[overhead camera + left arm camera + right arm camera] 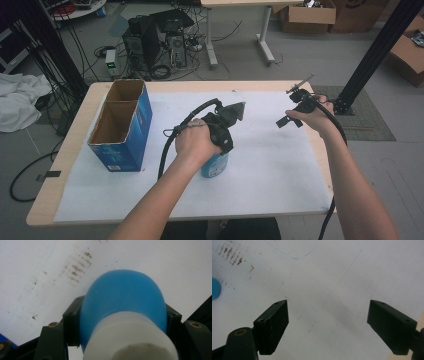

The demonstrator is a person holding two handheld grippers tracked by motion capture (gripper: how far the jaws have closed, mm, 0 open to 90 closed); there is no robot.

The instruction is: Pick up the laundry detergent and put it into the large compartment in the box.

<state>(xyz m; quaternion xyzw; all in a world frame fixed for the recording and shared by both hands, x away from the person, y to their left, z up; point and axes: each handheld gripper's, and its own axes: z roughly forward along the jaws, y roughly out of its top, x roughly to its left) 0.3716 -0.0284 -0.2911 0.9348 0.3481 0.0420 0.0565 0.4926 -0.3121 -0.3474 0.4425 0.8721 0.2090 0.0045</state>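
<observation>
A: High view: left gripper (220,145) clamped on bottle (215,166), mid-sheet (270,160). Box (122,125) well left; right gripper (300,107) near far right edge.

B: Left gripper view: jaws pressed tight against both sides of blue bottle (125,297).

A: Right gripper view: right gripper (328,315) spread wide, holding nothing, over bare sheet (332,272); blue bottle (215,288) at left edge.

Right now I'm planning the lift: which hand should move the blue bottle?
Left. The left gripper has its fingers clamped on the blue bottle; the right gripper hangs open over bare paper.
</observation>
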